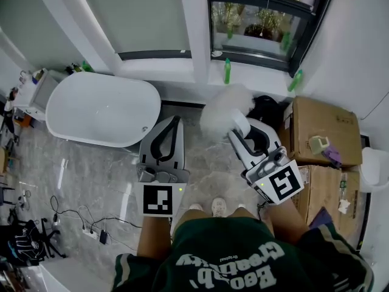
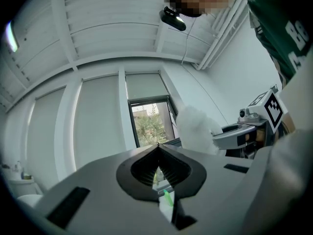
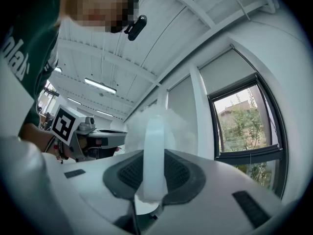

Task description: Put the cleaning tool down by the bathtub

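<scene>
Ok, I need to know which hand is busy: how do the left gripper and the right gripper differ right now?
The right gripper grips a fluffy white duster by its handle, while the left gripper holds nothing and its tips touch. In the head view the left gripper points straight ahead, while the right gripper angles inward towards it. Both have their jaws closed.

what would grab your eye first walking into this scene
The fluffy white duster stands out mid-floor below the window, its handle clamped in the right gripper. A white bathtub fills the left side and cardboard boxes sit at the right. The left gripper is shut and empty.
</scene>
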The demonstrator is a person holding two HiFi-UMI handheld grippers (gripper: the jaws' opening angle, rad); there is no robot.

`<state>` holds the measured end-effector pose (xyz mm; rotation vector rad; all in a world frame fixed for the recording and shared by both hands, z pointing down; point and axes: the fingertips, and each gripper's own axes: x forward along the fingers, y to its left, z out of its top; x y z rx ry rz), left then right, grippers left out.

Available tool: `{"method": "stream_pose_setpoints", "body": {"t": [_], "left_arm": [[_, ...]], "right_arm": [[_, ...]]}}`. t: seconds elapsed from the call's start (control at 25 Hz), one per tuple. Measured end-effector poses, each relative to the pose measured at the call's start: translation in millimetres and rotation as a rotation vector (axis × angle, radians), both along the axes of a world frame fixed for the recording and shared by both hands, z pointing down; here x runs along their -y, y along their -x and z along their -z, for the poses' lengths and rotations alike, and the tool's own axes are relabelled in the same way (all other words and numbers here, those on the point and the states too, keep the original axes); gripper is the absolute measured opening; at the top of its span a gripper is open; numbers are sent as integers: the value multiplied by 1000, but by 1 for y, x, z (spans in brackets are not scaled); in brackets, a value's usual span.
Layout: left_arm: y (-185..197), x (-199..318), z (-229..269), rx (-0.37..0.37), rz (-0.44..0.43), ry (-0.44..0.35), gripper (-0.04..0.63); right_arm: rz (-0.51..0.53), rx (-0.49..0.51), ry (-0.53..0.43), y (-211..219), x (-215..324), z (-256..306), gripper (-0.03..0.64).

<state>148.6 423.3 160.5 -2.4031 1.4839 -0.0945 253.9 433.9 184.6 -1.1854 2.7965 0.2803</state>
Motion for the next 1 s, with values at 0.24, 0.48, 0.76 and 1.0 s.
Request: {"method": "stream_pose_setpoints", "body": {"t": [0.24, 0.48, 0.76, 1.0], "left_arm": [[1, 4, -1, 7, 8, 13, 9], [2, 6, -1, 13, 12, 14, 9], [-2, 9, 0, -11, 3, 22, 9], [-6, 9, 3, -36, -15, 21, 9]], "right_arm": [[10, 3, -1, 2, 3, 1, 92], [18, 7, 1, 4, 6, 1, 92], [22, 14, -3, 1, 10, 2, 92], [29, 21, -2, -1, 10, 3, 92]]}}
